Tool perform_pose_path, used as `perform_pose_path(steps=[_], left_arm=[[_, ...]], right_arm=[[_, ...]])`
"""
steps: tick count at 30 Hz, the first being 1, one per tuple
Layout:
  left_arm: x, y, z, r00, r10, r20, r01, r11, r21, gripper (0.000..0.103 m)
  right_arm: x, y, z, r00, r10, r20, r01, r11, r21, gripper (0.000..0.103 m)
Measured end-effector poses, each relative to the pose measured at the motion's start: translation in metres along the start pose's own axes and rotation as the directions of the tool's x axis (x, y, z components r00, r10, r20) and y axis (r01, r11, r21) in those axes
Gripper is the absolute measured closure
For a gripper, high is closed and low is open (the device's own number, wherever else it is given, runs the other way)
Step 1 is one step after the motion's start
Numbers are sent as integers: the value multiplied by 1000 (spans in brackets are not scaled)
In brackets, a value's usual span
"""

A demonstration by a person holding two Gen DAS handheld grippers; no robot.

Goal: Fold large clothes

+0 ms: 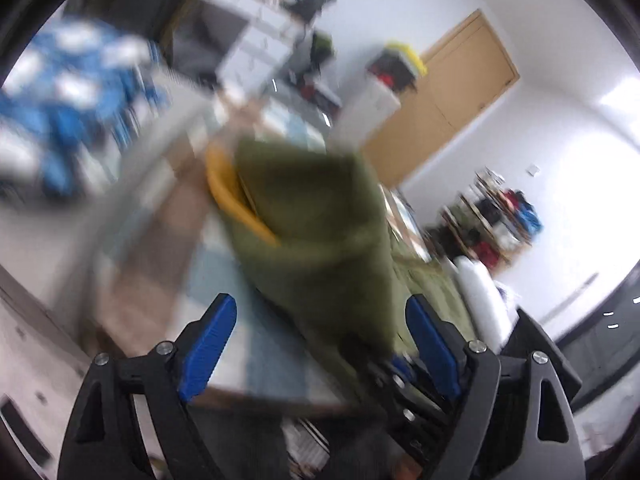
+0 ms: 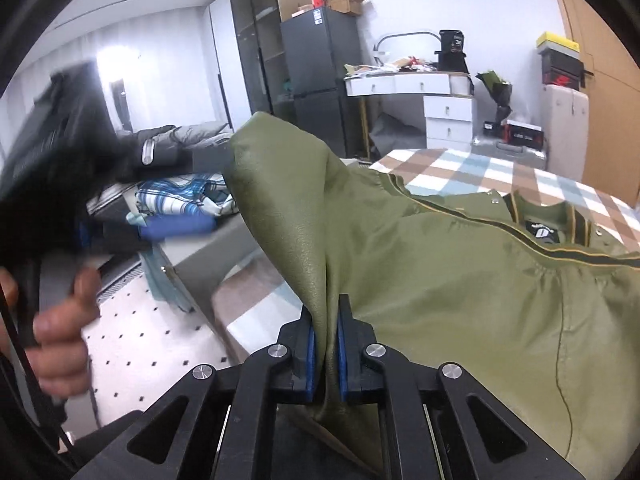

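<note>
Olive jacket [image 2: 460,280]: soft, slick, bulky; best grabbed at seams/sleeve. R gripper [image 2: 326,344] pinched sleeve fold; L gripper [image 1: 320,344] spread, empty.

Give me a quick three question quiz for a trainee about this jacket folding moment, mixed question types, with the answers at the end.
1. True or false: the right gripper is clamped on the green jacket.
2. The left gripper stands: A) shut on fabric, B) open with nothing pinched, C) shut on nothing.
3. Fill in: the jacket lies on a bed with a ______ cover.

Key: 1 true; 2 B, its blue pads stand wide apart, with jacket fabric ahead of them in a blurred view; 3 checked.
</note>
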State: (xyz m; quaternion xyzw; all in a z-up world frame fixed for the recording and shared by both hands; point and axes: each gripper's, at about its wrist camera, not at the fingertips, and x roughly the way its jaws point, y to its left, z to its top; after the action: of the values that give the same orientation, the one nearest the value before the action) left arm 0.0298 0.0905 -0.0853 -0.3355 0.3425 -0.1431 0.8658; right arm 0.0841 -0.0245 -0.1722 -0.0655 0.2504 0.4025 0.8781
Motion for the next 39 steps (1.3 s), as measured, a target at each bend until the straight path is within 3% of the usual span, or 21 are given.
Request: perform_pose_path(steps=[3, 7, 11, 13, 14, 15, 18, 22, 25, 29, 35, 39], left_arm=[[33, 1, -4, 996, -45, -71, 40, 997, -64, 20], [64, 3, 0, 997, -30, -69, 20, 990, -138, 24], [77, 6, 4, 996, 84, -39, -90, 976, -200, 67], [77, 6, 2, 992, 125, -13, -125, 972, -197, 78], [77, 6, 1, 990, 141, -2, -139, 971, -196, 81], [77, 6, -1, 990, 143, 6, -139, 971, -194, 81], [77, 0, -5, 987, 153, 41, -144, 974, -175, 81], [81, -3, -8, 987, 144, 69, -131, 977, -166, 79], [84, -2, -8, 989, 134, 67, -122, 980, -159, 74], [91, 1, -4, 988, 150, 37, -143, 980, -141, 70], [94, 2, -2, 991, 132, 29, -126, 982, -139, 64], [95, 1, -6, 994, 85, 65, -72, 982, -176, 46]], right_arm=[[1, 1, -1, 1000, 12, -8, -12, 1000, 2, 95], [-4, 2, -5, 999, 38, -11, -38, 999, 7, 95], [-11, 1, -10, 997, 69, -30, -69, 998, 0, 90], [-22, -5, -11, 994, 106, -29, -106, 994, 13, 80], [-34, -13, -12, 991, 134, -22, -133, 991, 21, 70], [-41, -17, -15, 989, 150, -16, -149, 989, 24, 60], [-69, -45, -21, 985, 170, -23, -168, 983, 67, 53], [-86, -80, -17, 998, 0, -68, 9, 991, 136, 51], [-77, -95, -10, 986, -139, -87, 152, 974, 166, 51], [-50, -105, -7, 969, -217, -118, 240, 943, 232, 51], [-37, -105, -9, 970, -207, -128, 235, 935, 266, 51], [-38, -116, -6, 970, -221, -99, 240, 929, 281, 53]])
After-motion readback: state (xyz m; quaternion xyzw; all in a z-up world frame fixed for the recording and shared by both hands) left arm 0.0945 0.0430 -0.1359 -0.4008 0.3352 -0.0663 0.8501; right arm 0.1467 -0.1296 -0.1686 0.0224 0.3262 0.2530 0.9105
